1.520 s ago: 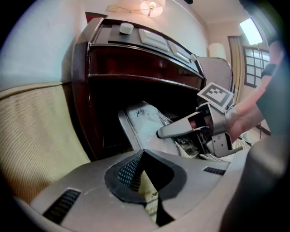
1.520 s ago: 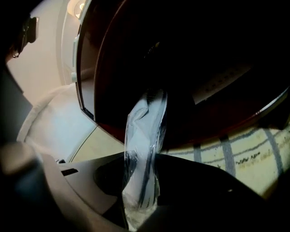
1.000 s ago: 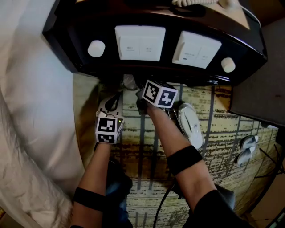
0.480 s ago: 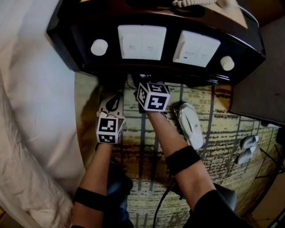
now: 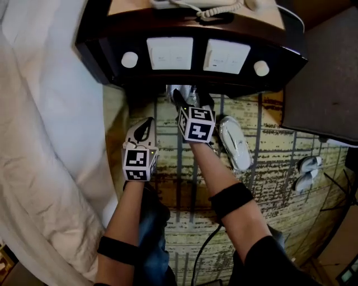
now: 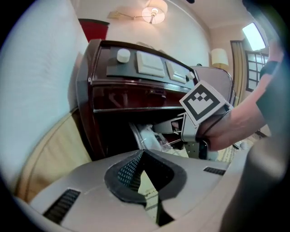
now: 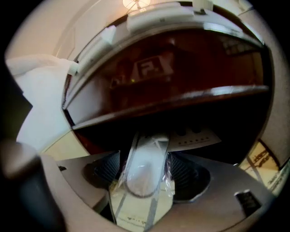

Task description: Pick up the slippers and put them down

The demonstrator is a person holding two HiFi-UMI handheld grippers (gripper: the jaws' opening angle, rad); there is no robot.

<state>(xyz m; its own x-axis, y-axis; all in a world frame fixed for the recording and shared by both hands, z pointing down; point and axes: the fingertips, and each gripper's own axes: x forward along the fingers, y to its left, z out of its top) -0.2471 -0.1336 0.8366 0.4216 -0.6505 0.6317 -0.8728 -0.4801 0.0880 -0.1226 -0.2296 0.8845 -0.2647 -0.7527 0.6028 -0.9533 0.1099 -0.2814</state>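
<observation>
A white slipper (image 5: 234, 142) lies on the patterned carpet just right of my right forearm. A second slipper, wrapped in clear plastic (image 7: 147, 158), sticks out from under the dark nightstand (image 5: 190, 33); it also shows in the left gripper view as the wrapped slipper (image 6: 152, 138). My right gripper (image 7: 144, 176) straddles its near end; its jaws have just been opening and stand wide, with the slipper between them and a gap on the left side. My left gripper (image 5: 144, 125) hovers over the carpet to the left, shut and empty (image 6: 142, 156).
White bedding (image 5: 45, 111) fills the left side. The nightstand carries switch panels (image 5: 168, 53) and a phone (image 5: 207, 5). A dark upholstered piece (image 5: 330, 72) stands at the right. Another white pair (image 5: 305, 173) and cables lie on the carpet at the right.
The right gripper has rolled and moved in under the nightstand's edge, and its jaws have spread. The left gripper has lifted slightly. The head view has pulled back.
</observation>
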